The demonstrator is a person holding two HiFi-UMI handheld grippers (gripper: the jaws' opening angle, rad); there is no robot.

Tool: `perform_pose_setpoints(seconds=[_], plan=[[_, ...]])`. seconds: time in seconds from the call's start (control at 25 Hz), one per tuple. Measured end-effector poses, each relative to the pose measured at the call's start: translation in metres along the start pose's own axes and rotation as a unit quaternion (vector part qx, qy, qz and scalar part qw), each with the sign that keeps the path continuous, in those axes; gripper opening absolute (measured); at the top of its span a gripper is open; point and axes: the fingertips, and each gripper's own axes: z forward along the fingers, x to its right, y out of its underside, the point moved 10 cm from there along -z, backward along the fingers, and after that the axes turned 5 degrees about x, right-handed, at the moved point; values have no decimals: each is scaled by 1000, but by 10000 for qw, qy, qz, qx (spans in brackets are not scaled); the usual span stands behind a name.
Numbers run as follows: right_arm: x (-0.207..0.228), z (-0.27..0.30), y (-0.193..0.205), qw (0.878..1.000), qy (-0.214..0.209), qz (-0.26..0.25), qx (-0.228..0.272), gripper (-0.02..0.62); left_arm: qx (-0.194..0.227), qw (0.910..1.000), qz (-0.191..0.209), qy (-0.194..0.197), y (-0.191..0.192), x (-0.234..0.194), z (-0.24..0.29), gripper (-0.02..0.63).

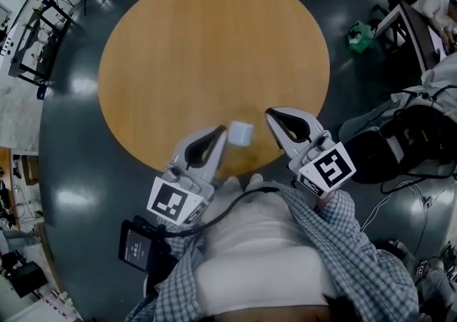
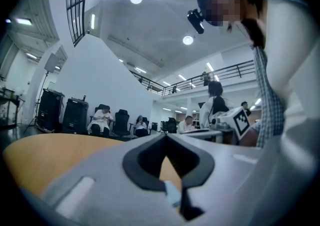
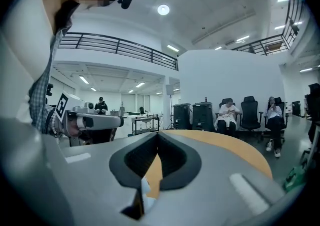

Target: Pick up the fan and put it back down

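Round wooden table (image 1: 214, 42) with small white fan (image 1: 240, 133) (near edge)

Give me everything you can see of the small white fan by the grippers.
The small white fan looks like a smooth plastic block with rounded corners; no blades or grille can be made out. It shows above the near part of the round wooden table, between the tips of the left gripper and right gripper, nearer the left. Both grippers' jaws are shut, neither on it. Whether it touches the table is unclear.

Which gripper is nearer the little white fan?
Left. The left gripper has its tip right beside the fan; the right gripper stands apart on the other side.
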Motion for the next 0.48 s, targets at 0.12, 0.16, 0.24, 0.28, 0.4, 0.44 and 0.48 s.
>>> perform_pose_setpoints(seconds=[0.12,0.16,0.24,0.28,0.4,0.44,0.48], plan=[[-1,2,-2,10000,-18,-83,-37,3,-9,10000,-9,-12,0,-2,-1,0],[-1,3,-2,10000,-15,-79,-33,4,-12,10000,-10,-19,-1,-3,-2,0],[0,4,-4,10000,5,-50,-14,3,-17,10000,-7,-35,-1,-5,-2,0],[1,4,-4,10000,17,-43,-12,3,-20,10000,-6,-42,-1,-6,-1,0],[3,2,-4,10000,40,-60,-20,3,-31,10000,-8,-50,1,-6,-1,0],[3,1,-4,10000,43,-74,-24,3,-31,10000,-7,-52,1,-5,-1,0],[3,0,-4,10000,46,-81,-27,3,-28,10000,-7,-55,2,-4,-1,0]])
